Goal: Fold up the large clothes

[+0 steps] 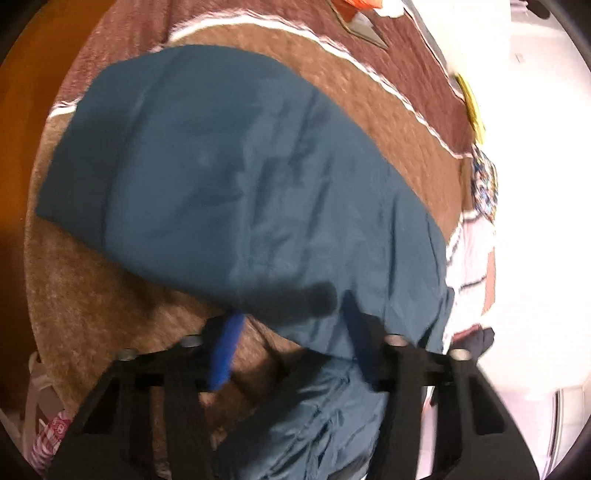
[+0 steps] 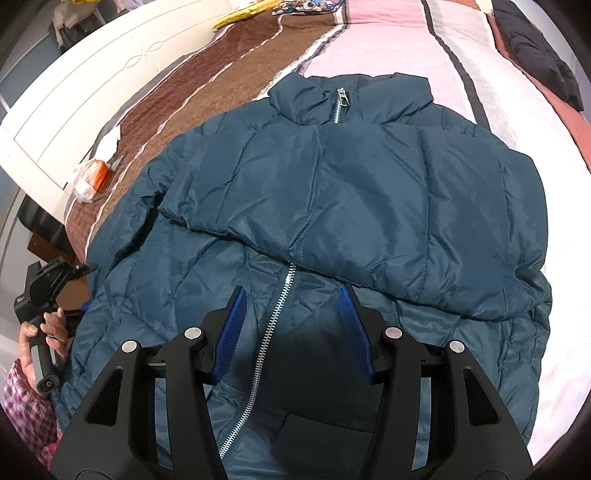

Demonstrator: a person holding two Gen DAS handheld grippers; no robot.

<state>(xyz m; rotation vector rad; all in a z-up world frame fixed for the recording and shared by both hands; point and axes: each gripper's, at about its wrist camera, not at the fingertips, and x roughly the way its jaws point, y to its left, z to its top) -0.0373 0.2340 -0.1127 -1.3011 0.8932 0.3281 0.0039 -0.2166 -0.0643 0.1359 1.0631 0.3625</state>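
A teal quilted puffer jacket (image 2: 332, 206) lies on the bed, collar and zipper pull (image 2: 342, 96) at the far end, one sleeve folded across the chest. My right gripper (image 2: 293, 314) is open just above the jacket's lower front, its blue pads either side of the silver zipper (image 2: 271, 321). In the left wrist view the jacket (image 1: 240, 177) fills the middle. My left gripper (image 1: 291, 328) is open at the jacket's near edge, with fabric draped between and over its blue fingers (image 1: 225, 354). The left gripper also shows at the jacket's left edge in the right wrist view (image 2: 55, 280).
The bed has a brown, white-striped and pink cover (image 2: 369, 40). A white headboard (image 2: 74, 96) runs along the left. An orange packet (image 2: 92, 177) lies near the jacket's left sleeve. A dark garment (image 2: 535, 55) lies at the far right. Yellow and patterned items (image 2: 258, 9) lie at the far end.
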